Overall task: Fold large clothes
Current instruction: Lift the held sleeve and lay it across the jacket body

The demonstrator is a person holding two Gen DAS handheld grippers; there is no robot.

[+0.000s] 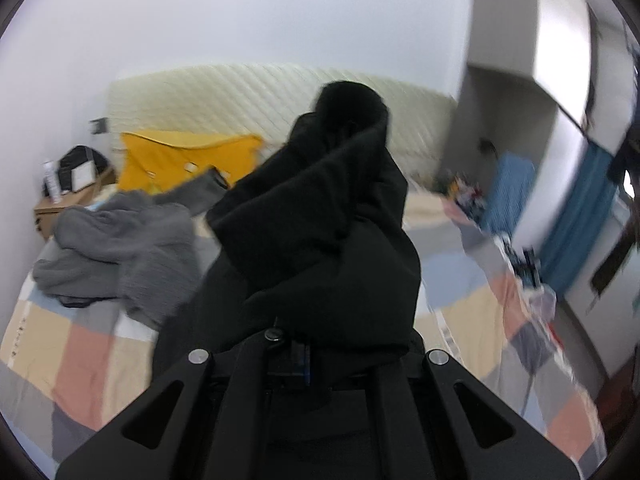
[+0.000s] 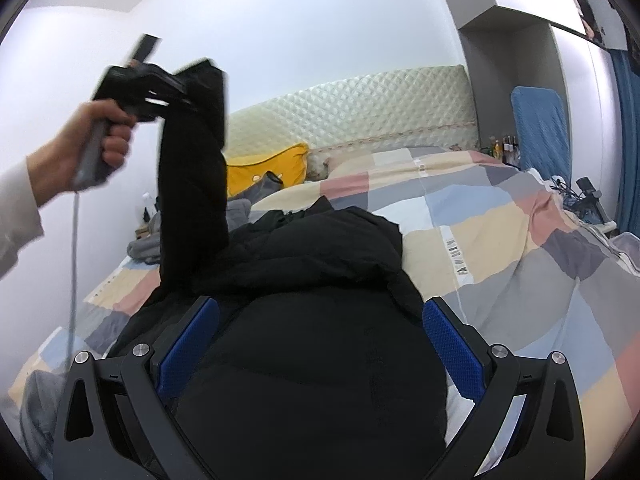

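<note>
A black padded jacket (image 2: 312, 292) lies on the checkered bed cover (image 2: 500, 240). My left gripper (image 2: 182, 84) is shut on one black sleeve (image 2: 192, 184) and holds it high above the bed. In the left wrist view the gathered black fabric (image 1: 320, 216) fills the centre and hides the fingertips. My right gripper (image 2: 320, 340) is open, its blue pads (image 2: 452, 336) spread on either side of the jacket's body, low over it.
A grey sweater (image 1: 120, 256) lies crumpled on the bed to the left. A yellow pillow (image 1: 180, 160) leans on the quilted headboard (image 1: 280, 96). A bedside table (image 1: 68, 204) stands at the far left. Clutter and blue curtains (image 1: 580, 224) are at the right.
</note>
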